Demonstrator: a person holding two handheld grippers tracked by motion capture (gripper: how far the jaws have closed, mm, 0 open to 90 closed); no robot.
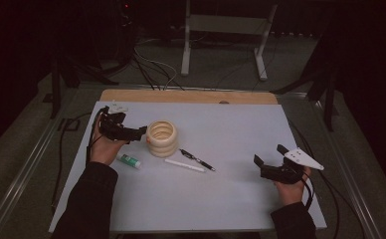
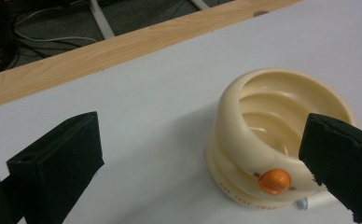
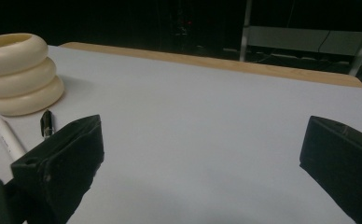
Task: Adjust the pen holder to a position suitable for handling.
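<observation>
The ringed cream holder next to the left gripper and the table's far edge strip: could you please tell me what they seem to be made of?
The holder looks like moulded plastic: smooth, slightly glossy, with an orange button. The edge strip shows pale wood grain, perhaps laminate.

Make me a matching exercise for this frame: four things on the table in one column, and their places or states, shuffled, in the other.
Things:
1. cream ringed holder
2. black pen
3. glue stick
4. right tool

Places or states:
A. lying by the person's left wrist
B. open, over bare white table
C. upright, just ahead of the open left tool
D. lying right of the holder, beside the white pen

Pairs: 1-C, 2-D, 3-A, 4-B
</observation>
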